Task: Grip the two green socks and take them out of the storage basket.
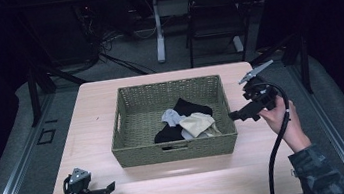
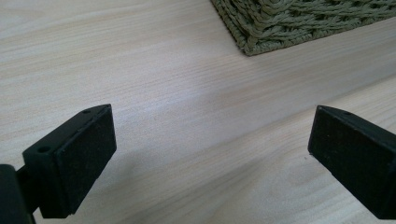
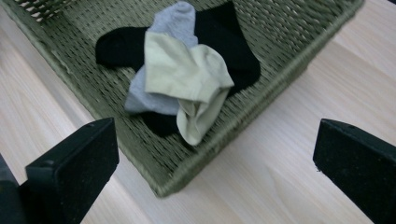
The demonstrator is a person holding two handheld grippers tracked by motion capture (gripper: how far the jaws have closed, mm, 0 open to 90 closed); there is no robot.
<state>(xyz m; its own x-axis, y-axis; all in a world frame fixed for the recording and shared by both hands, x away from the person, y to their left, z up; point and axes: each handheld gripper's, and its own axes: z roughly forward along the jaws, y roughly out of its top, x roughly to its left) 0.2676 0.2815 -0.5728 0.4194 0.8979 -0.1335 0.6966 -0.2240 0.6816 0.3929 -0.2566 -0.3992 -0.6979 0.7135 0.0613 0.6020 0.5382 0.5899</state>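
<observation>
The right gripper (image 1: 237, 115), jaws spread, faces the cream sock (image 3: 187, 77) (soft, light, limp); pinching its bunched cuff looks best.

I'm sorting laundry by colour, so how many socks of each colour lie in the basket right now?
Cream socks: 1
Grey socks: 1
Black socks: at least 1; the black cloth shows on both sides of the pile, so the number of pieces cannot be told
Total: at least 3 socks in the woven basket
</observation>
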